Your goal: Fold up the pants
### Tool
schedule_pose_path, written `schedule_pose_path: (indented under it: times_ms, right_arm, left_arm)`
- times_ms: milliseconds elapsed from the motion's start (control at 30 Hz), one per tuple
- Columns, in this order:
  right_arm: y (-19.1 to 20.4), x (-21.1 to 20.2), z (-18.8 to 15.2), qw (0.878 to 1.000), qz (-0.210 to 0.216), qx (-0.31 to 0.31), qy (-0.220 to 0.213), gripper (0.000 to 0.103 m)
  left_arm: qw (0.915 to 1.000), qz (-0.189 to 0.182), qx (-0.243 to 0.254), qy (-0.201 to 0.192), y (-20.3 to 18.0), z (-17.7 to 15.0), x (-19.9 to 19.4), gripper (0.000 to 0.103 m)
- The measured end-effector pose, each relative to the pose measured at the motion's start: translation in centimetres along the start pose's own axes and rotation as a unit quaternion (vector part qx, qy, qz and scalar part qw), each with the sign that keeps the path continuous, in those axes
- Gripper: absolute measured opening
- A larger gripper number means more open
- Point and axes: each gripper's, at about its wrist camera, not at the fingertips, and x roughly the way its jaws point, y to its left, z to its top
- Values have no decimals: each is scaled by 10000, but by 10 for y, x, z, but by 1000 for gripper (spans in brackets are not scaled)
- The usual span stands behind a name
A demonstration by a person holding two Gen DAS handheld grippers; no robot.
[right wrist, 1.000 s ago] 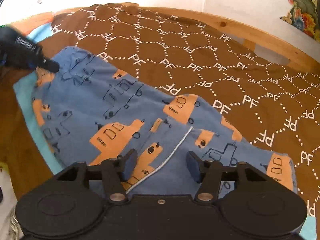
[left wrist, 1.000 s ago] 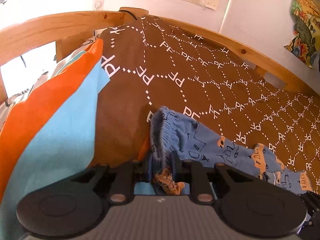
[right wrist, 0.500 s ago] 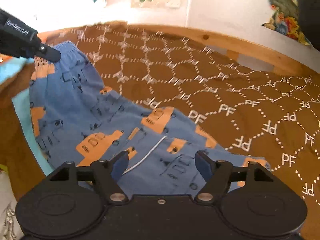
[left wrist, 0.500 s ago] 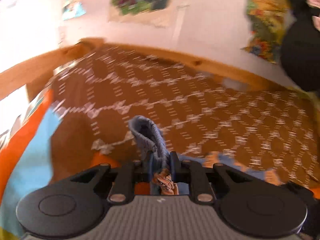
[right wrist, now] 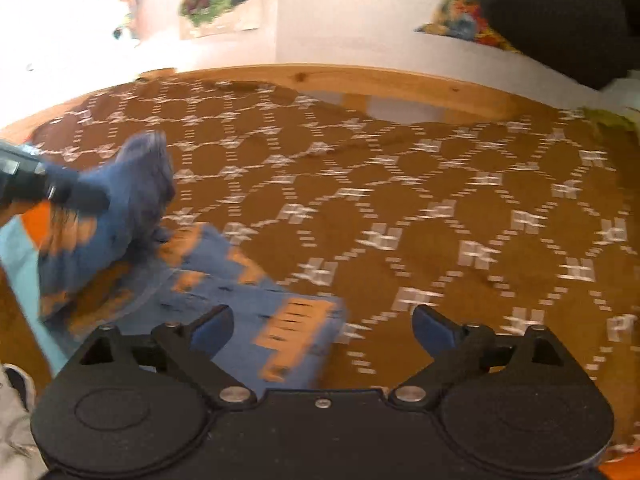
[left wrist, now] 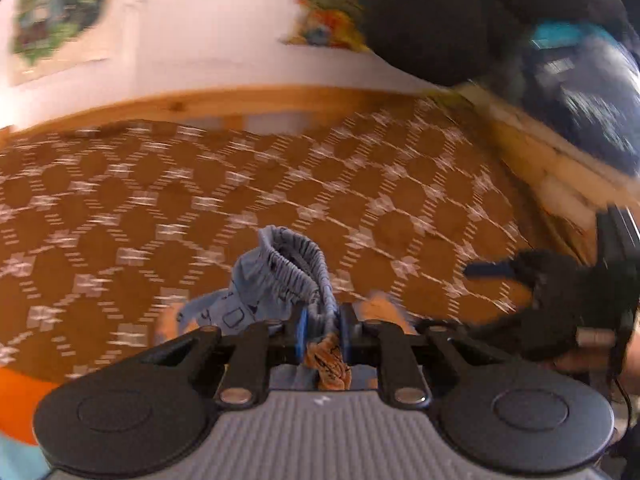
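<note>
The pants (right wrist: pixel 224 280) are blue with orange vehicle prints and lie on a brown patterned bedspread (right wrist: pixel 400 208). My left gripper (left wrist: pixel 322 330) is shut on the elastic waistband (left wrist: pixel 296 276) and holds it lifted above the bed; it shows at the left of the right wrist view (right wrist: pixel 80 196) with the waist end raised. My right gripper (right wrist: pixel 322 326) is open wide and empty, just above the pant leg end (right wrist: pixel 296 332). It shows blurred at the right of the left wrist view (left wrist: pixel 492 270).
A wooden bed frame (right wrist: pixel 360 80) runs along the far side, with a white wall and posters behind. An orange and light blue cloth (left wrist: pixel 16 404) lies at the left. The person's dark clothing (left wrist: pixel 460 20) is at the upper right.
My left gripper has lifted the waistband and swung it to the right over the bed. My right gripper has opened wider and moved to the leg end. The pants have bunched up.
</note>
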Motion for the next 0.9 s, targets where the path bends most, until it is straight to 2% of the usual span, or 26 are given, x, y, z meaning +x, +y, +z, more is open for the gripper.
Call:
schedule_pose_path:
  times_ms: [133,267,400,467,533,567,700,800,900]
  right_arm:
    - [-36,-2,-10,9985,-202,494,-78,99]
    - [-61,3,-18,9946,-272,1005,-7,102]
    - [-74,11,-23,9908,-202,1335,80,102]
    - [-73,14,-25,9903,-114,1377,121,102]
    - [-72,16,-27,9906,-40,1361,132,102]
    - [-71,16,-28,9908,21,1348,134,102]
    - [-62,16,-27,9918,336,1233,-6,99]
    - [-51,21,-25,9903,745,1175,3,86]
    - [-39,32,-27,9840,1223,1289,111,68]
  left_arm:
    - [9981,-394,373,293,-46,-11,28,18]
    - [9953,-388,720,525,-75,-32,65,19]
    - [9938,-472,689,731,-80,-53,88,29]
    - [9940,-438,773,636,-84,-56,85,40]
    - [9934,-542,821,582,-87,-57,80,65]
    - [9935,-573,792,581,-88,-59,76,68]
    - [9950,-602,606,508,-81,-66,61,69]
    - [9963,-450,562,464,-73,-72,56,62]
    - [9958,-391,625,541,-71,-78,58,52]
